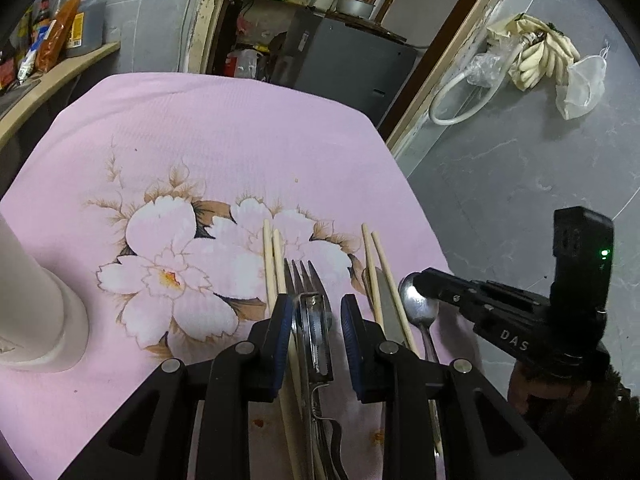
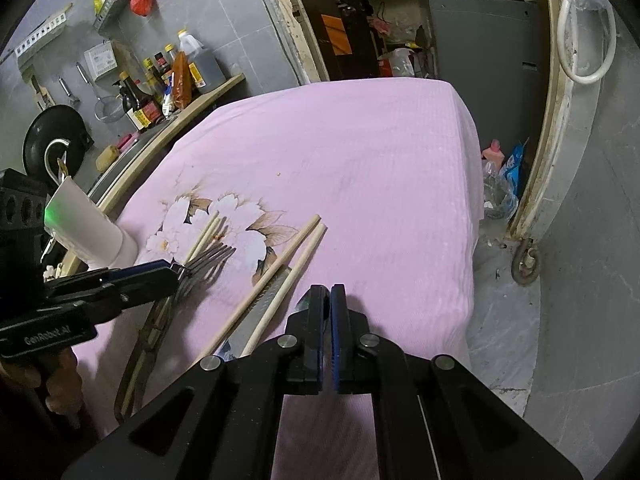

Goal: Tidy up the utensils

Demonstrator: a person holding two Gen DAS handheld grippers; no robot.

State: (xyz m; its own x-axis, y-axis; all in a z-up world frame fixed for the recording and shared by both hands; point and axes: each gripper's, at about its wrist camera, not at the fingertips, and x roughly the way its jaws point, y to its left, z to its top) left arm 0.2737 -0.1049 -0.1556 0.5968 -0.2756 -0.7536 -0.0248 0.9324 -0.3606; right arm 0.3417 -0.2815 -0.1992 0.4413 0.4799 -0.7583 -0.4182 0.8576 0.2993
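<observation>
Left gripper (image 1: 316,316) straddles fork (image 1: 306,280), tines pointing away

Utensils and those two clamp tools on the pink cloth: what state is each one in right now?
Left gripper: partly open, astride the peeler.
Right gripper: shut, tip at the spoon.
Fork: lying flat.
Chopstick pairs: lying flat.
Knife: flat under chopsticks.
White cup: standing upright.

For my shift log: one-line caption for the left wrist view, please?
Left gripper straddles a fork and peeler between chopstick pairs on the pink cloth.
</observation>
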